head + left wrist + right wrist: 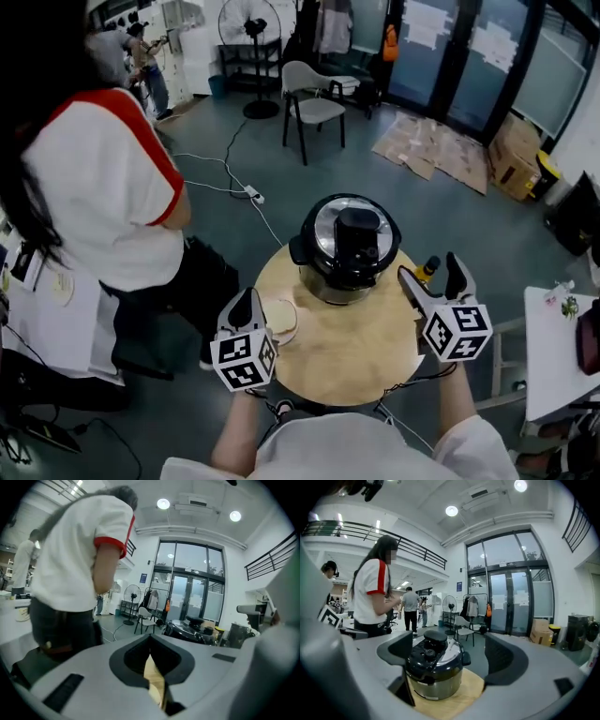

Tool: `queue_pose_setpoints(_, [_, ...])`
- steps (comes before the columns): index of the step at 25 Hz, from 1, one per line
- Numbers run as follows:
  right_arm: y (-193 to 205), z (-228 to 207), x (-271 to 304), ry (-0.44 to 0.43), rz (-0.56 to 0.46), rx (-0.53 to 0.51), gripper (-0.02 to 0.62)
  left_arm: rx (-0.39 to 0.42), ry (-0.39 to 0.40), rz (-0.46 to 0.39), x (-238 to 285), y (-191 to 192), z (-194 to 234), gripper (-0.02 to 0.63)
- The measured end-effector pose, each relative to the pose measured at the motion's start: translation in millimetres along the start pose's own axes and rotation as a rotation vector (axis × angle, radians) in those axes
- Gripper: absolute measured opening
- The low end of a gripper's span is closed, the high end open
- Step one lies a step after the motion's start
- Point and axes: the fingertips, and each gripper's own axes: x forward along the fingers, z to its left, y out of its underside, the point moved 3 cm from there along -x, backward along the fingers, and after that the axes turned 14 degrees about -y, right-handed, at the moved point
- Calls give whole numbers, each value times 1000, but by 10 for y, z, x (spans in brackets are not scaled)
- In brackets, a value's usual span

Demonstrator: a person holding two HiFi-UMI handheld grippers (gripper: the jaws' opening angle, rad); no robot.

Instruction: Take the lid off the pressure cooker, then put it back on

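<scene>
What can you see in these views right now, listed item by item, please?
Pressure cooker: one, black and silver, lid on, far side of the table.
Table: one, round, light wood, in front of the person.
Cup-like item: one, cream, beside the left gripper.
Small item: one, yellow-topped, table's right edge.
Chair: one, grey, floor beyond the table.
Fan: one, black, behind the chair.
Cardboard: several flattened sheets, brown, floor near the doors.
Bystander: one, white shirt with red trim, left of the table.
Left gripper: grey, jaws together.
Right gripper: grey, jaws apart, clear of the cooker.
</scene>
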Motion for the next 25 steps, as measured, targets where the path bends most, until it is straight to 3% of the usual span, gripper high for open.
queue_pose_setpoints(11, [-241,-123,759,-253,123,-122,488,-43,-120,21,-87,153,150,-11])
queue_pose_setpoints(25, [94,49,1757,-643,375,-262,468,-77,-285,87,-34,493,504,-11])
